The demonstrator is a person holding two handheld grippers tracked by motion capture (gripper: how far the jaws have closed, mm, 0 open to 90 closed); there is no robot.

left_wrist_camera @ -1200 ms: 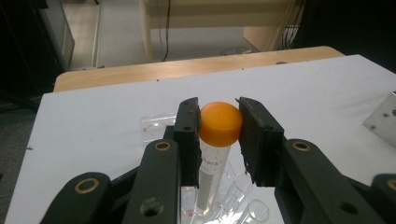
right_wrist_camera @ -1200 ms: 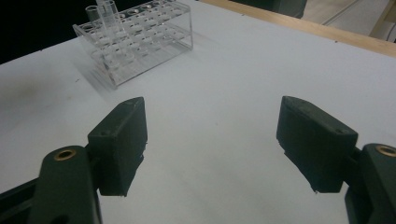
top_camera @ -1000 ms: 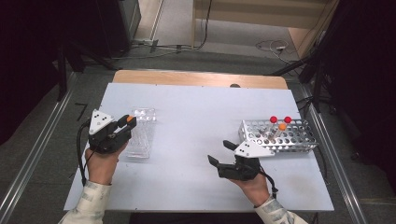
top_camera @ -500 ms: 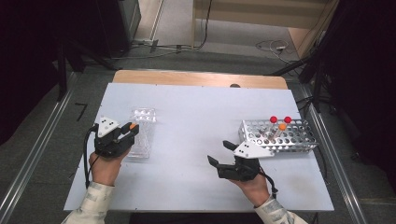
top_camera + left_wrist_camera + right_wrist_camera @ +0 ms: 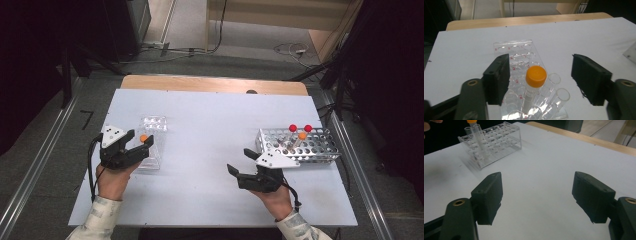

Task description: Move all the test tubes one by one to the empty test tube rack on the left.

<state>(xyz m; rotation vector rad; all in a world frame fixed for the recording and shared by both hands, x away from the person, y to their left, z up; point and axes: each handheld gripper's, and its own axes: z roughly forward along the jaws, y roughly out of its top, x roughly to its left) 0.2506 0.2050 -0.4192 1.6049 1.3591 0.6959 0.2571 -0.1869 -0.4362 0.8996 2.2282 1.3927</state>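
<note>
Your left claw is spread around the orange-capped tube in the clear rack. Your right claw, lower right of the high view, gapes over bare bench.

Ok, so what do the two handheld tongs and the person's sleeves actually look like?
Both tongs are black with two blocky, flat-faced jaws. The left tongs and right tongs each carry a pale grey three-cornered plate with small dark dots on top, and a brass-coloured ring shows at each jaw's base in the gripper views. A black cable loops from the left one. The person wears light, faintly patterned sleeves.
</note>
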